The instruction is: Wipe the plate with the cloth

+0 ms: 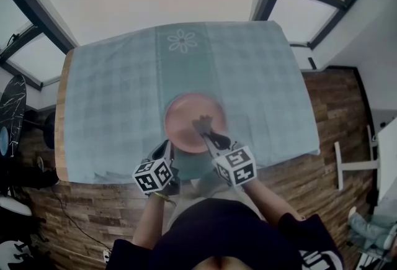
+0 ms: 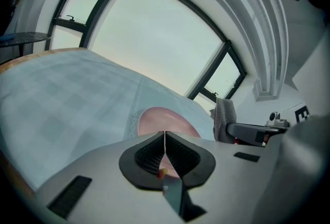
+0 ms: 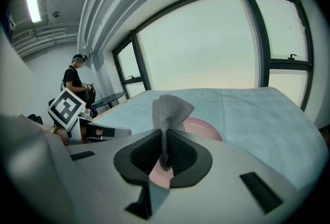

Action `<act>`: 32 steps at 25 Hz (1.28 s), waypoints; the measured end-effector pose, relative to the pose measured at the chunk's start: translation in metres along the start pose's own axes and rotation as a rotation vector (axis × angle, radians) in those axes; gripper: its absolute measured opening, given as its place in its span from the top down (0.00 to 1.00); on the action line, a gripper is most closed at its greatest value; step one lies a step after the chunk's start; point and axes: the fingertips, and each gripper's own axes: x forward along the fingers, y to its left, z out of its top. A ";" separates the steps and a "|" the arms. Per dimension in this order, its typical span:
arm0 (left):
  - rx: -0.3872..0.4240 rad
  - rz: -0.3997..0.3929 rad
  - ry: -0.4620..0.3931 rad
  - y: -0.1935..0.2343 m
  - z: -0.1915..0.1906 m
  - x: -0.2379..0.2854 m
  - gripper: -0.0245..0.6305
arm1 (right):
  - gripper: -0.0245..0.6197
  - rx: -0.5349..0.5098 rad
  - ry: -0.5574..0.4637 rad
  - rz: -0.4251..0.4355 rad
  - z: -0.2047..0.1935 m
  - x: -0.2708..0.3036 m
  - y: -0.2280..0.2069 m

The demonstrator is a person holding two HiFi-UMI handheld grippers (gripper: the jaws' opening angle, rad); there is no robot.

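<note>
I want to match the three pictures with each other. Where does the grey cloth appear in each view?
Head view: cloth at centre, over the pink plate.
Left gripper view: cloth right of centre, to the right of the plate.
Right gripper view: cloth at centre, clamped in the right gripper.
Shared landmark: the plate on the blue tablecloth.

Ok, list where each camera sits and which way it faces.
Head view: on the person's head, looking steeply down at the tablecloth, pink plate, both forearms and torso.
Left gripper view: on the left gripper, looking along its shut jaws over the tablecloth towards the windows.
Right gripper view: on the right gripper, jaws shut on the grey cloth, facing the windows too.
Shared: both gripper views show the plate and each other's gripper.
</note>
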 end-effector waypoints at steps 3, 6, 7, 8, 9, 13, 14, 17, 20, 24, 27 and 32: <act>-0.006 -0.002 0.014 0.006 0.002 0.011 0.94 | 0.91 0.003 0.015 0.005 0.001 0.013 -0.005; -0.005 -0.005 0.038 0.012 0.001 0.019 0.93 | 0.91 0.004 0.024 0.005 0.000 0.025 -0.008; -0.005 -0.002 0.045 0.015 0.000 0.022 0.93 | 0.91 0.004 0.030 0.005 0.000 0.029 -0.009; -0.005 0.002 0.050 0.018 0.000 0.025 0.93 | 0.91 0.003 0.038 0.004 -0.001 0.033 -0.011; -0.006 0.006 0.054 0.021 0.001 0.028 0.93 | 0.91 0.001 0.046 0.002 -0.002 0.037 -0.012; -0.009 0.017 0.070 0.032 0.002 0.039 0.89 | 0.91 -0.006 0.066 -0.012 -0.003 0.052 -0.022; -0.009 0.021 0.075 0.035 0.002 0.042 0.88 | 0.91 -0.006 0.069 -0.017 -0.003 0.055 -0.024; -0.007 0.031 0.093 0.042 0.001 0.049 0.83 | 0.91 -0.013 0.086 -0.023 -0.003 0.065 -0.030; -0.022 0.030 0.108 0.049 -0.002 0.057 0.80 | 0.91 -0.019 0.108 -0.028 -0.003 0.074 -0.036; -0.039 0.030 0.128 0.054 -0.005 0.066 0.78 | 0.91 -0.013 0.128 -0.039 -0.006 0.086 -0.042; -0.050 0.027 0.142 0.055 -0.008 0.072 0.78 | 0.91 -0.009 0.152 -0.040 -0.009 0.093 -0.045; -0.066 0.040 0.151 0.061 -0.009 0.079 0.78 | 0.91 -0.020 0.200 -0.072 -0.019 0.107 -0.059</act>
